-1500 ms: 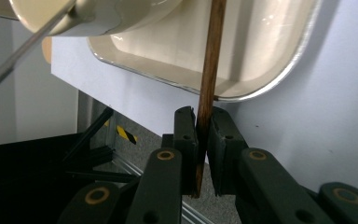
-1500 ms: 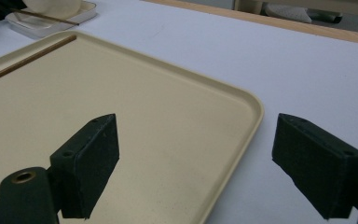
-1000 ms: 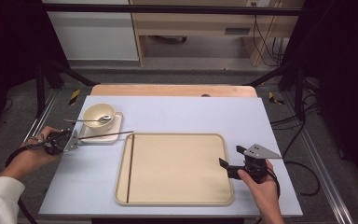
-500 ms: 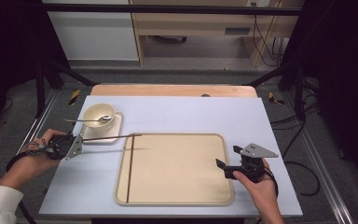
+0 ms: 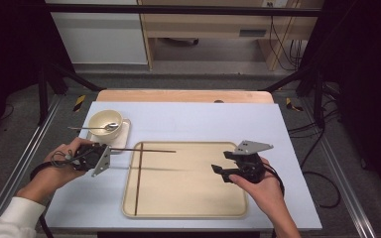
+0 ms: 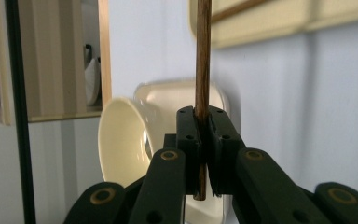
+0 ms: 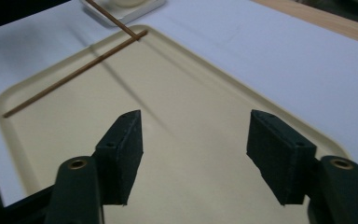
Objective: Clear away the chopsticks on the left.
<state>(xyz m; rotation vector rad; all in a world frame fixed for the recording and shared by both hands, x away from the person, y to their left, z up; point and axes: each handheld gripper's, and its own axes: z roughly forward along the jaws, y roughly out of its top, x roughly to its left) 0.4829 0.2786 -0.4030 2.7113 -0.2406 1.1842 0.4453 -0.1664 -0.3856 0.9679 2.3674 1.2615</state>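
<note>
Two chopsticks are our concern, and one is already done. We start at our left tool (image 5: 110,157), whose jaws are clamped tight on the butt end of the second chopstick (image 5: 144,149); the left gripper view shows the wood (image 6: 202,56) pinched between the pads and running straight on past them. That stick hangs level in the air, its tip reaching toward three o'clock over the upper left part of the tray (image 5: 188,212), with its shadow lying on the tray floor beneath, so we judge it carried but not yet set down. The first chopstick (image 5: 139,179) already lies in the tray along its nine o'clock edge, pointing from twelve to six.

Our right tool (image 5: 220,169) hovers over the tray's three o'clock side with nothing between its jaws; they have just been closing in yet stand apart, as the right gripper view shows (image 7: 193,154).

Farther out, at the tray's ten o'clock, a bowl (image 5: 104,120) with a spoon (image 5: 96,128) sits on a small plate (image 5: 124,135) on the counter (image 5: 198,119).

What is left, as we read it: turn the held stick to match and lay it beside its mate.
</note>
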